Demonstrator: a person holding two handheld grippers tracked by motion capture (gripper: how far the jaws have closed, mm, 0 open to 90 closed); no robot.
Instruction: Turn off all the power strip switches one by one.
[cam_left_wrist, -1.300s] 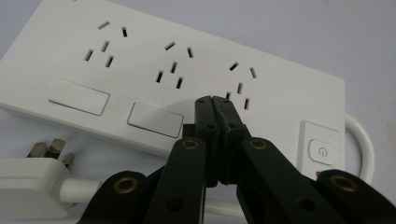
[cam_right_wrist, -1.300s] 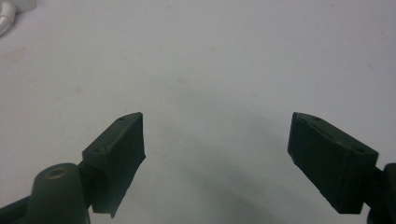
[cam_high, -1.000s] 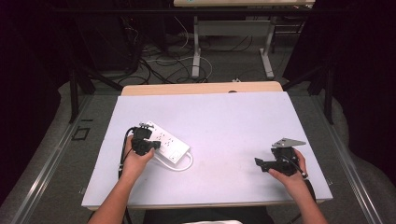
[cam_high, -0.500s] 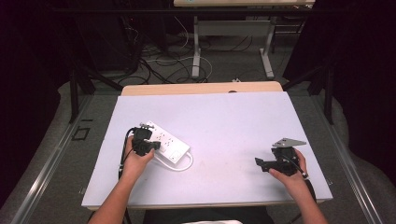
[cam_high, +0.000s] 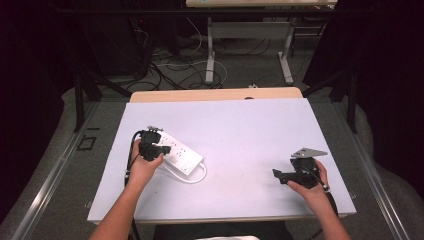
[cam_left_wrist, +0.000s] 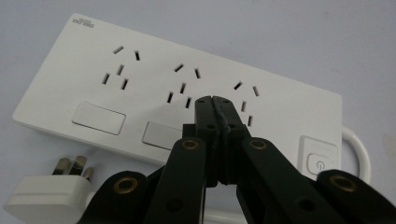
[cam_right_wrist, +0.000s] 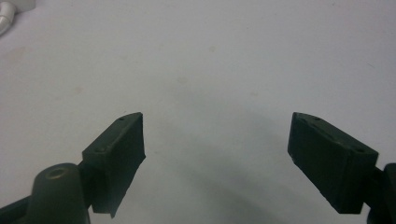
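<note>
left gripper (cam_left_wrist: 213, 103) jaws together over white power strip (cam_left_wrist: 154, 88), right gripper (cam_right_wrist: 215, 154) jaws apart above table (cam_right_wrist: 224, 56)

Black left gripper (cam_left_wrist: 214, 105) (brass-ringed screws); grey plate on right gripper (cam_high: 281, 176).

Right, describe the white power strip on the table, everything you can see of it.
The power strip is a flat white rectangle, plastic by its look, lying face up on the pale table at its left side. It has three socket groups, rectangular switches below them, a round-symbol power button at one end and a small logo at a corner. Its white cable loops out by the button, and its plug lies alongside. The left hand-held gripper, shut, hovers at its face.
</note>
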